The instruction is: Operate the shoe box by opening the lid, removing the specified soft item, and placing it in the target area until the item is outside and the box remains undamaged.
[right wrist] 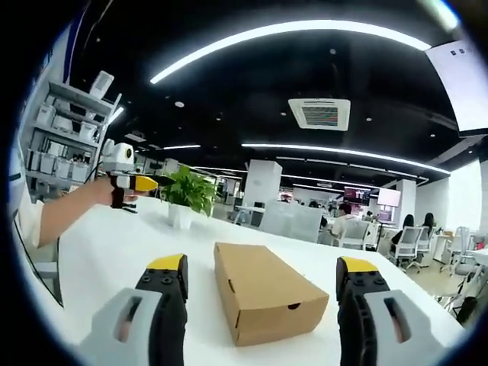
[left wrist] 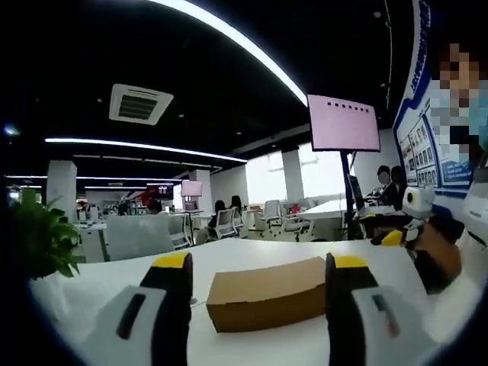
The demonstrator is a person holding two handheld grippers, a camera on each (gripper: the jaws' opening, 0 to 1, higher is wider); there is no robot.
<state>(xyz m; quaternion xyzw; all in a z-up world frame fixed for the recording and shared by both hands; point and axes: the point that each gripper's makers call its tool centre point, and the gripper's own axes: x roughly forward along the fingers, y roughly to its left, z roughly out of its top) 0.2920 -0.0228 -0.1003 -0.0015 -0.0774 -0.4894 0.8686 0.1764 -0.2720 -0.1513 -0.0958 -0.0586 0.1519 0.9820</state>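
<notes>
Still closed, the shoe box (left wrist: pixel 267 301) sits on the white table (left wrist: pixel 252 252), lid down, no soft item visible yet.

Left gripper view: left gripper (left wrist: pixel 263 278) has its yellow-tipped fingers (left wrist: pixel 174 263) spread wide, holding nothing. The box lies ahead of the tips and between them, its long side across the gap and apart from both fingers. Past the right finger, the other gripper shows at the table edge. A potted plant (left wrist: pixel 38 236) stands well off beyond the left finger.

Right gripper view: right gripper (right wrist: pixel 263 278) also has fingers (right wrist: pixel 169 267) wide apart and empty. The box lies between them and just ahead, turned corner-on, with a small notch on its near end face. Far out past the left finger, the left gripper is held in a hand (right wrist: pixel 103 191), beside the plant.

Judged step: approach, before lifting the lid.

Risks:
- Cardboard is thin; a hard pinch on a wall or lid edge would likely crease or tear it.
- The box looks light on a smooth top; prying the lid with one gripper and no bracing could skid or tip it.
- With the box angled to the right gripper, a finger may land on a corner and crush it.
- I cannot tell which side the lid hinges on; pulling the wrong edge could rip the flap.
</notes>
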